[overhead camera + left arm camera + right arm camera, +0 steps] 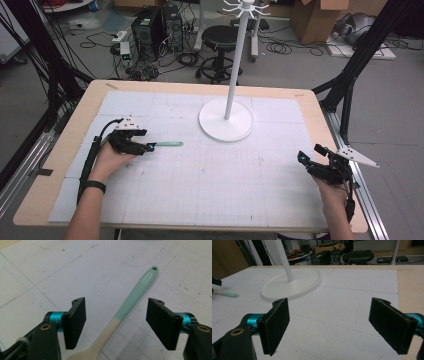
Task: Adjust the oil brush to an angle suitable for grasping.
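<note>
- Black ribbed pads [75,322] of the left gripper [117,323] stand apart on either side of a slim spatula with a mint-green handle and cream head [130,300], neither pad touching it.
- Its handle, with a hanging hole at the tip, runs out past the fingertips on the white gridded mat [50,270]; its cream end lies between them.
- From above, the left hand [112,157] lies low on the mat, gripper [146,147] pointing along the spatula [167,144].
- Right gripper [329,325] holds nothing, jaws wide, aimed towards the white round-based stand [292,285].
</note>
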Demonstrator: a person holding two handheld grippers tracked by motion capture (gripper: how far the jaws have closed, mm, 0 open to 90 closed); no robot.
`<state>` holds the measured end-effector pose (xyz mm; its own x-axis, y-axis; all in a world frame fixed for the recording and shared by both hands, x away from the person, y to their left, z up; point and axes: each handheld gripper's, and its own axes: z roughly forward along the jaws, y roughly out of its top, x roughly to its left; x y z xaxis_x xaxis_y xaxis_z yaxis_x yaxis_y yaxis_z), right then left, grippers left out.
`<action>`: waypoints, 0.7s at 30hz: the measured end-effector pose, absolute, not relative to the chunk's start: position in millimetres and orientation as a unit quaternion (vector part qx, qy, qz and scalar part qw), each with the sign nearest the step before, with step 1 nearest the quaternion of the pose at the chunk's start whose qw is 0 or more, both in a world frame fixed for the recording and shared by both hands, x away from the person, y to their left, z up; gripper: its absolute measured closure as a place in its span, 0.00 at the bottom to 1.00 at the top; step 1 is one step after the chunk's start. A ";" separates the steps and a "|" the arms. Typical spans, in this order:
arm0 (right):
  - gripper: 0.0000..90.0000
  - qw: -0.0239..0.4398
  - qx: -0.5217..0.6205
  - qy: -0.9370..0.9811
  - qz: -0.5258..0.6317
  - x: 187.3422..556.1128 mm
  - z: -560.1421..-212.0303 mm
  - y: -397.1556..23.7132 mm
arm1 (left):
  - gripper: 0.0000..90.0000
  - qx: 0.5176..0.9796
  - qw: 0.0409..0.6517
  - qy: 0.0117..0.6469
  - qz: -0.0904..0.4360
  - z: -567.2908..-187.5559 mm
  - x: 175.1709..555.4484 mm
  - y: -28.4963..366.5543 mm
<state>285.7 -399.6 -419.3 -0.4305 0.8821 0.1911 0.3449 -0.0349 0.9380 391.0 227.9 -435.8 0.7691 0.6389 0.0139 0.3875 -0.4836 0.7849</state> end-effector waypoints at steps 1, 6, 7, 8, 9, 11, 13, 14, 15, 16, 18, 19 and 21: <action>0.18 0.249 0.472 0.649 0.542 285.8 -419.3 -399.7 | 0.43 0.850 0.403 0.302 0.153 -437.0 391.5 228.1; 0.18 0.247 0.473 0.648 0.543 285.7 -419.3 -399.5 | 0.63 0.865 0.381 0.296 0.140 -442.4 392.5 226.7; 0.18 0.249 0.472 0.649 0.543 285.9 -419.3 -399.8 | 0.65 0.864 0.384 0.295 0.138 -443.1 393.0 226.9; 0.18 0.248 0.473 0.648 0.543 285.9 -419.4 -399.7 | 0.66 0.864 0.384 0.295 0.137 -443.0 393.5 227.0; 0.18 0.247 0.473 0.649 0.542 285.9 -419.4 -399.8 | 0.67 0.864 0.384 0.294 0.138 -442.9 393.3 226.5; 0.18 0.246 0.473 0.650 0.541 285.9 -419.6 -399.5 | 0.71 0.865 0.384 0.291 0.136 -442.9 393.2 226.1; 0.18 0.248 0.472 0.650 0.542 285.9 -419.5 -399.0 | 0.80 0.868 0.386 0.283 0.132 -442.7 392.4 225.0; 0.18 0.246 0.473 0.650 0.541 285.5 -419.4 -398.6 | 0.82 0.869 0.385 0.282 0.133 -442.6 391.9 224.6; 0.18 0.246 0.473 0.650 0.541 285.5 -419.4 -398.6 | 0.82 0.868 0.386 0.283 0.132 -442.5 392.1 224.6; 0.18 0.247 0.472 0.651 0.541 285.7 -419.4 -398.8 | 0.83 0.868 0.386 0.283 0.131 -442.6 392.2 224.9; 0.18 0.247 0.472 0.650 0.542 285.7 -419.4 -398.9 | 0.83 0.868 0.386 0.282 0.131 -442.5 391.8 224.6; 0.18 0.247 0.472 0.649 0.543 285.5 -419.3 -399.0 | 0.84 0.870 0.385 0.279 0.133 -442.4 391.7 224.5; 0.18 0.245 0.474 0.649 0.543 285.0 -419.1 -399.0 | 0.85 0.870 0.385 0.278 0.132 -442.2 391.5 224.3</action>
<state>285.0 -399.0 -419.1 -0.4316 0.8804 0.1965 0.3493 -0.0378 0.9362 391.5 224.3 -442.2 0.8110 0.5848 0.0165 0.3812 -0.5496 0.7434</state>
